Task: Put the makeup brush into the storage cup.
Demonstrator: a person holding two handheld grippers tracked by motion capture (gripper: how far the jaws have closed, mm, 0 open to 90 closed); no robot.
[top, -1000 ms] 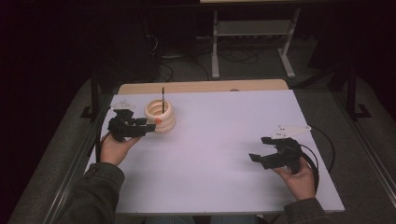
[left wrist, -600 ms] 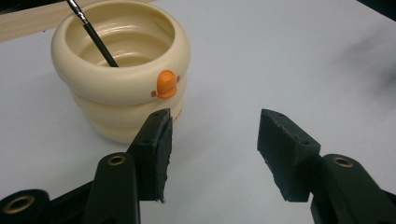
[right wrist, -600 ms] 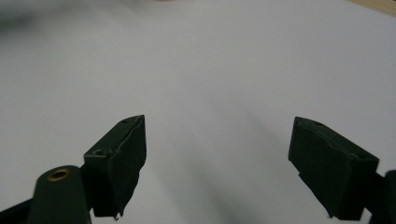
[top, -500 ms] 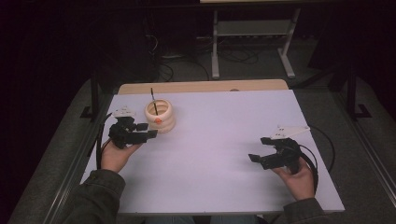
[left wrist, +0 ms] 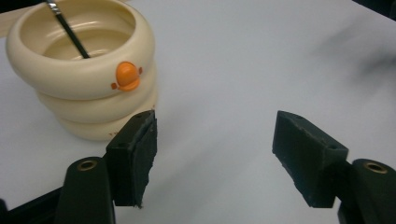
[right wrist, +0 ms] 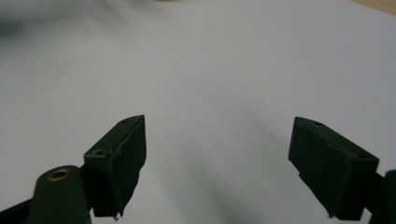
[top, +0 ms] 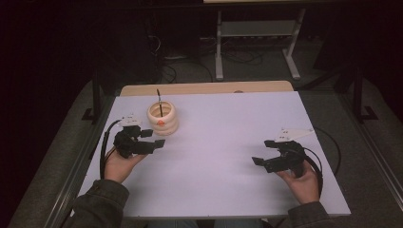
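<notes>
Nearby, glossy cream ribbed holder (left wrist: pixel 84 70), thin dark brush (left wrist: pixel 70 30) prob. inside, matte table (top: pixel 228 142)

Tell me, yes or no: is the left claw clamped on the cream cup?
No: the left claw stands open with nothing between its pads, and the cream cup sits apart, beyond it.

Hidden and cropped parts, cup side of the table

Left gripper view: thin black stick (left wrist: pixel 70 32) cut off by the top edge, its lower end hidden inside the cream ringed cup (left wrist: pixel 84 70); small marks low on the cup's base too small to read. Right gripper view: far top-left corner blurred dark. High view: room beyond the table (top: pixel 237 142) too dark to make out.
</notes>
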